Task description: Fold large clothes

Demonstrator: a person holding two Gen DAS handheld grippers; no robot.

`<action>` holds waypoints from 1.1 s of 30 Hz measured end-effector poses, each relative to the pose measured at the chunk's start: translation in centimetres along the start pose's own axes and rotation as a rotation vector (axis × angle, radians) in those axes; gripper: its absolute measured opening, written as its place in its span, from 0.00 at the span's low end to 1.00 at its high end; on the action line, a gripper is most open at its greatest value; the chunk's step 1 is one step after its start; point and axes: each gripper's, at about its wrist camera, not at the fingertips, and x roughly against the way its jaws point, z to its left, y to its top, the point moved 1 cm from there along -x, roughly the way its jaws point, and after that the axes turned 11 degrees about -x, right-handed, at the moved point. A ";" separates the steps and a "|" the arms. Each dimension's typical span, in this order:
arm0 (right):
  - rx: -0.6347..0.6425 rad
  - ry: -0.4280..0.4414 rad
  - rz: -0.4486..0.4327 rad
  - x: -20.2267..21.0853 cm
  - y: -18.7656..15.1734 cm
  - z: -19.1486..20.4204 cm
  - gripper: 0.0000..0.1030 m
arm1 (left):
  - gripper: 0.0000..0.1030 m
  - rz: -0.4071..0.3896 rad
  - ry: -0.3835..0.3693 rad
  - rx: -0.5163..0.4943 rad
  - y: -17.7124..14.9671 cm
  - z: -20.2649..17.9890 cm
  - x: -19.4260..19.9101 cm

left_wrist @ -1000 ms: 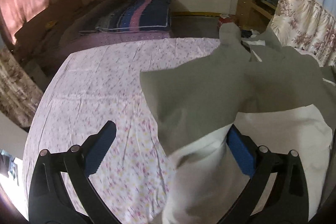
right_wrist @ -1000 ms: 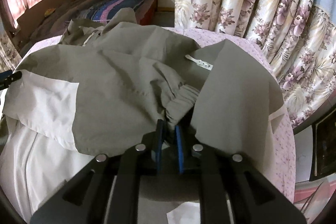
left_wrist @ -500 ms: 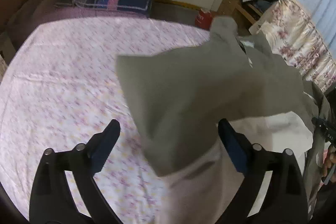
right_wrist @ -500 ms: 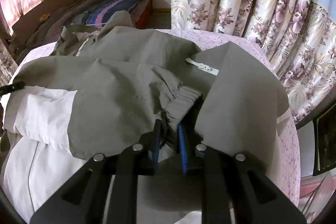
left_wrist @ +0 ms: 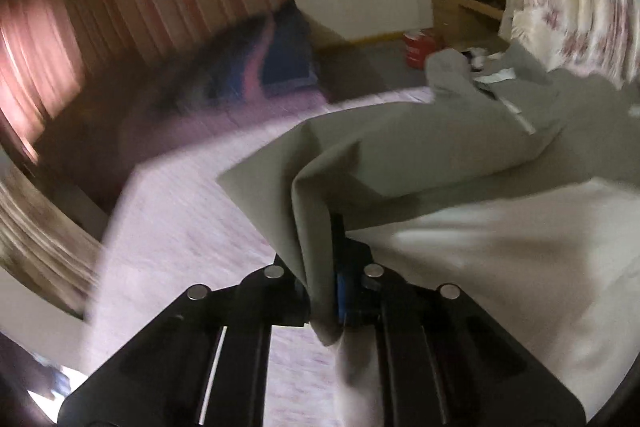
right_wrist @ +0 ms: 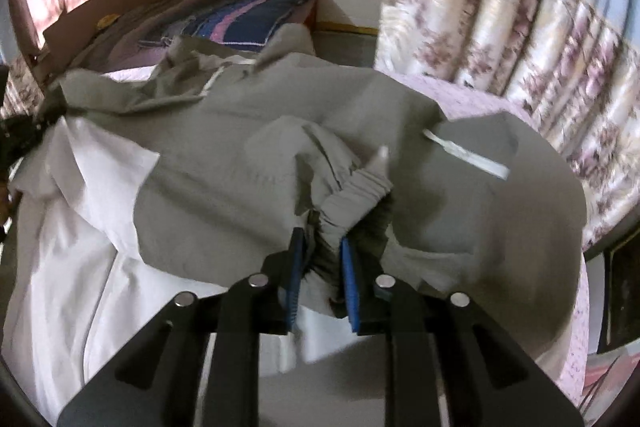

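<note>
two grippers clamped on one grey-and-white jacket.
left gripper pinches its grey edge; right gripper grips a gathered cuff; garment spread on a floral bed sheet, flowered curtains beyond.

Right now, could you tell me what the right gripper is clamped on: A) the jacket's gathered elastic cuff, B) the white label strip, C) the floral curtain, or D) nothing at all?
A: in the right wrist view the right gripper has its blue pads pinching the bunched elastic cuff of the grey jacket.
</note>
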 end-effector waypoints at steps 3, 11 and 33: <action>-0.005 -0.006 0.012 -0.8 0.2 0.8 0.18 | 0.08 0.019 0.069 -0.057 -0.2 -0.1 -0.5; -0.082 -0.038 0.040 -2.3 0.0 -2.6 0.30 | 0.62 0.038 -0.008 -0.016 -3.8 0.1 -1.2; -0.144 -0.024 -0.160 12.4 -10.0 -5.1 0.80 | 0.97 -0.065 -0.094 0.342 -11.4 -2.2 16.0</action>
